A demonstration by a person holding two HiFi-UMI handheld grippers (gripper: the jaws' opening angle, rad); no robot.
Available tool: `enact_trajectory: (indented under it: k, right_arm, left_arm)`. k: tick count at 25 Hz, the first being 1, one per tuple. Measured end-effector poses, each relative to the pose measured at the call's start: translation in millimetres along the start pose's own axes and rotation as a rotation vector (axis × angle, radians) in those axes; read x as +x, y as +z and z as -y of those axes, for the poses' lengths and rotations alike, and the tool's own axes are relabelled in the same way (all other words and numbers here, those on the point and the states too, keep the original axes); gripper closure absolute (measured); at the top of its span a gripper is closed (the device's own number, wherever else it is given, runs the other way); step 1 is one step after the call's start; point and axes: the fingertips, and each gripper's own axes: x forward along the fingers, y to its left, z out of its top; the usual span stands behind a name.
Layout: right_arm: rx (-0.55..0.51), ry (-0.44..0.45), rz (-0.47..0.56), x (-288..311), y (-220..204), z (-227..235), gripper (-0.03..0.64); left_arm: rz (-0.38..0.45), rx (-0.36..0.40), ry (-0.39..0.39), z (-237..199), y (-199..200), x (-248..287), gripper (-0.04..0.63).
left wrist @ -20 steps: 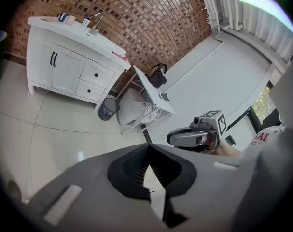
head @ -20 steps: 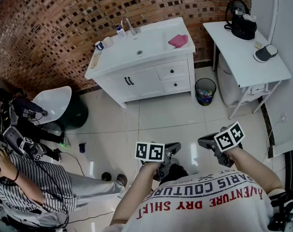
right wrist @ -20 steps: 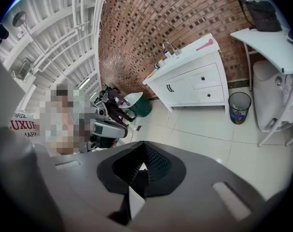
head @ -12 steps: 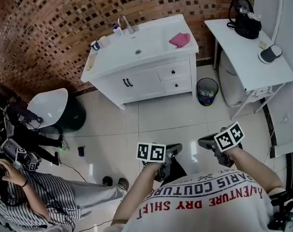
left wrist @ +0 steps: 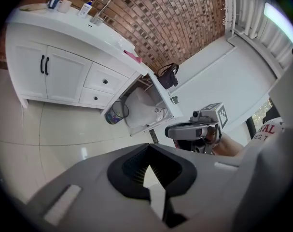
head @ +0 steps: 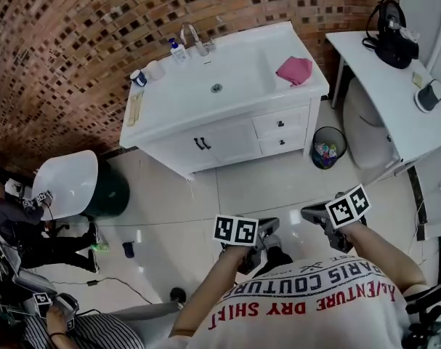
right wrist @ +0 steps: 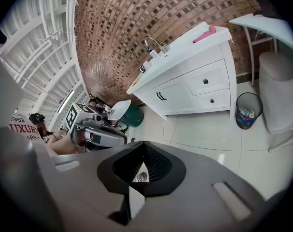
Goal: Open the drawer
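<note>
The upper drawer (head: 280, 122) and lower drawer (head: 285, 142) are seen shut in the right half of the white vanity (head: 227, 93), far across the floor tiles from the tools, so nothing is within reach yet. The left gripper (head: 268, 224) and right gripper (head: 308, 213) are held side by side near the body, each pressed together on nothing and tilted down toward the cabinet; neither is clearly nearer. The drawer fronts run left to right, so a pull toward the near side is judged necessary. The knobs are shown only as small dark dots, and which drawer is meant cannot be told.
</note>
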Motion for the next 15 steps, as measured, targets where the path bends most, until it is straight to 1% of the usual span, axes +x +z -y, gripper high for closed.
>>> enact_trajectory:
  k: [3, 6, 10, 15]
  right_arm:
    - [0.013, -0.018, 0.014, 27.0, 35.8, 3.1, 0.611]
    - [0.017, -0.044, 0.022, 48.9, 65.6, 0.4, 0.611]
    - [0.043, -0.077, 0.018, 70.1, 83.4, 2.3, 0.611]
    - [0.076, -0.101, 0.004, 78.3, 94.4, 18.7, 0.611]
  left_arm:
    - [-0.005, 0.003, 0.007, -36.5, 32.6, -15.3, 0.602]
    - [-0.011, 0.016, -0.002, -62.2, 62.2, -32.4, 0.602]
    - [-0.027, 0.008, -0.017, -88.0, 82.2, -42.0, 0.603]
    - [-0.046, -0.014, -0.037, -103.0, 93.0, -35.0, 0.603]
